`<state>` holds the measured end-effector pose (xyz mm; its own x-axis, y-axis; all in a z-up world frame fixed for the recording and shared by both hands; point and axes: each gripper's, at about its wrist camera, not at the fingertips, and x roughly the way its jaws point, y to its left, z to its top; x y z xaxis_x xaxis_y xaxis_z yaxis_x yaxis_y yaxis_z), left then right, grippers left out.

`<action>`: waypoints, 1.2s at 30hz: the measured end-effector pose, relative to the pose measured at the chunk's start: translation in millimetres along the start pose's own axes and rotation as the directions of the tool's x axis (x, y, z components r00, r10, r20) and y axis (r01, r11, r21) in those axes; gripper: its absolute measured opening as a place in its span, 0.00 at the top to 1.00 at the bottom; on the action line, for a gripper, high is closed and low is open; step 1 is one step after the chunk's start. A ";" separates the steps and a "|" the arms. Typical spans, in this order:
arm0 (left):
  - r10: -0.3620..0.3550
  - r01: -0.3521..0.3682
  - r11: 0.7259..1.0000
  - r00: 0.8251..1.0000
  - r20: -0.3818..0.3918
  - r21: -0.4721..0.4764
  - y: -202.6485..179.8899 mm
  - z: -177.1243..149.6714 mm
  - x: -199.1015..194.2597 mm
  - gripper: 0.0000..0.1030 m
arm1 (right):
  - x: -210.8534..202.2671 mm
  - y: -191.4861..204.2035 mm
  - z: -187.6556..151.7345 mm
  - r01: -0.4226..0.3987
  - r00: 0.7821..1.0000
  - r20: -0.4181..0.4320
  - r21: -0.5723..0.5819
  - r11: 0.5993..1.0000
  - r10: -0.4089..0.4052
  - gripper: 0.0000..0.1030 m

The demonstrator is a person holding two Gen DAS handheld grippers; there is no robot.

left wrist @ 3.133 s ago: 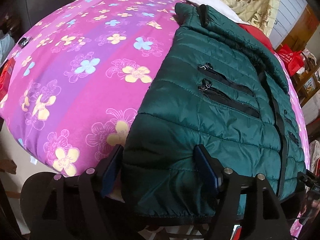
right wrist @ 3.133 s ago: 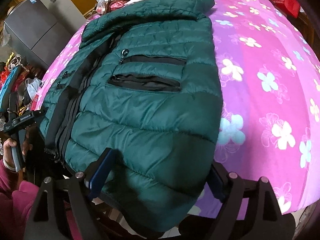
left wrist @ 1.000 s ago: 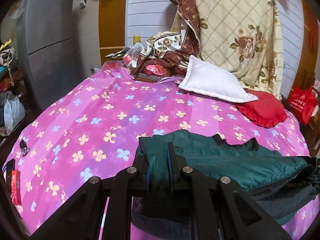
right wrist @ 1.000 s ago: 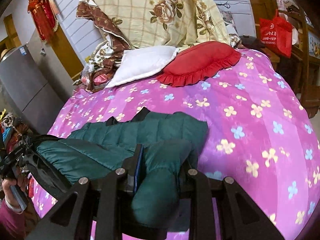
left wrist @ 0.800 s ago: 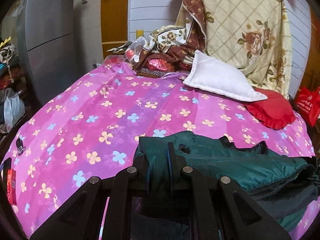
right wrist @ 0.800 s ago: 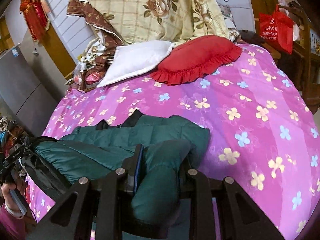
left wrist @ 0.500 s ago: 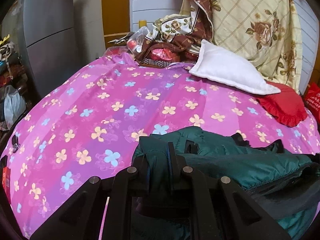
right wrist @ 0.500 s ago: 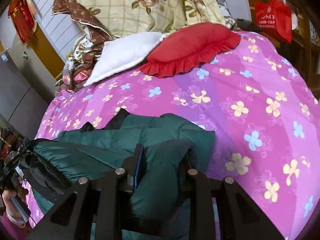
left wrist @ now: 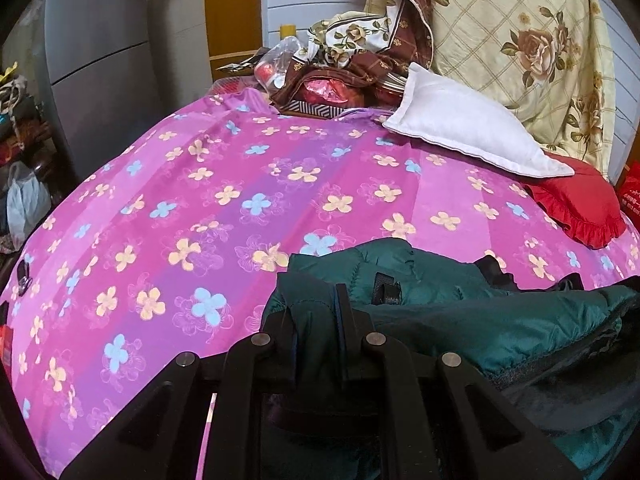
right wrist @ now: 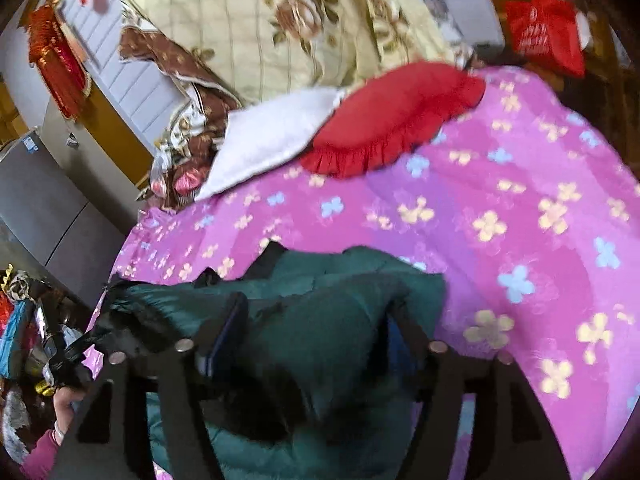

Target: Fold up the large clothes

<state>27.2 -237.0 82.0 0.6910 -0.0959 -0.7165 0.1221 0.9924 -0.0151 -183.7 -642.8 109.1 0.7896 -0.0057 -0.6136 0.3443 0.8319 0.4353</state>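
In the left wrist view we hold the left gripper (left wrist: pixel 316 316) at the lower middle of the frame, its jaws pinched tight on a fold of the green jacket (left wrist: pixel 472 312). The jacket lies bunched across the lower right of that frame on the pink flowered bedspread (left wrist: pixel 208 208), with a black loop showing near its collar. In the right wrist view, which is blurred, our right gripper (right wrist: pixel 320 320) sits at the lower middle of the frame with a thick bulge of the jacket (right wrist: pixel 332 344) between its fingers; the fingers stand wider apart here, and the padded cloth fills the gap between them. Toward the top of both frames we see a white pillow (left wrist: pixel 460 124) with a red ruffled cushion (left wrist: pixel 576 204) beside it, and a cream quilt with roses (left wrist: pixel 520 40) behind them. A grey fridge (left wrist: pixel 100 64) stands at the upper left of the left view.
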 end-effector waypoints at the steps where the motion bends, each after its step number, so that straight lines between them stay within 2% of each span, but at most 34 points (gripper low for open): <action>1: 0.001 -0.001 1.000 1.000 0.001 0.000 0.2 -0.6 0.4 1.00 | -12.4 5.2 -1.7 0.044 0.998 0.038 -0.025 0.999 -0.043 0.28; 2: 0.001 -0.001 1.000 1.000 0.001 0.001 0.2 -0.8 0.6 1.00 | -23.7 10.3 -3.0 0.067 0.995 0.074 -0.049 0.997 -0.063 0.27; 5: 0.000 0.000 1.000 1.000 0.001 0.001 -0.1 -0.9 0.4 1.00 | -44.7 21.9 -7.4 0.063 0.991 0.127 -0.085 0.994 -0.052 0.25; 8: 0.000 0.000 1.000 1.000 0.005 0.000 0.1 -2.0 0.8 1.00 | -46.1 44.0 -14.8 0.019 0.995 0.103 -0.160 0.987 -0.002 0.25; 11: -0.002 0.002 1.000 1.000 0.002 0.001 0.8 -2.2 0.9 1.00 | -31.6 74.9 -27.1 -0.013 0.998 0.062 -0.277 0.961 0.031 0.25; 15: -0.001 0.001 1.000 1.000 0.003 0.001 0.3 -2.7 1.4 1.00 | -5.1 111.7 -45.1 -0.004 0.999 0.028 -0.400 0.917 0.016 0.26; 20: 0.000 0.000 1.000 1.000 0.004 0.000 0.5 -3.0 1.7 1.00 | 17.4 141.6 -56.4 -0.036 0.999 -0.008 -0.456 0.889 0.036 0.26; 24: -0.001 0.001 1.000 1.000 0.004 0.001 0.1 -3.3 2.1 1.00 | 35.9 165.3 -65.3 -0.030 0.999 -0.026 -0.514 0.858 0.020 0.26; 27: -0.010 0.010 1.000 1.000 0.005 0.000 0.6 -2.5 2.0 1.00 | 55.2 174.1 -64.3 -0.016 0.999 -0.049 -0.517 0.856 -0.010 0.26; 29: -0.051 0.051 0.999 0.999 0.002 -0.017 5.2 0.0 0.1 0.99 | 70.1 174.7 -60.8 -0.003 0.997 -0.068 -0.504 0.864 -0.035 0.26; 32: -0.158 0.158 0.985 0.987 0.006 -0.076 20.1 6.5 -8.3 0.90 | 90.6 170.4 -56.7 0.016 0.994 -0.089 -0.475 0.880 -0.067 0.26; 35: -0.223 0.224 0.971 0.974 0.028 -0.077 27.3 11.5 -23.2 0.81 | 111.8 160.5 -53.3 0.031 0.988 -0.121 -0.429 0.903 -0.091 0.26; 36: -0.230 0.232 0.970 0.972 0.037 -0.068 27.9 12.2 -27.9 0.75 | 119.3 156.3 -51.8 0.037 0.987 -0.129 -0.410 0.911 -0.098 0.26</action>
<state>20.0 -207.5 110.1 0.6700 -0.3246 -0.6676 0.2305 0.9459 -0.2285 -62.0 -484.7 69.8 0.6795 -0.0158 -0.7335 0.1349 0.9854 0.1038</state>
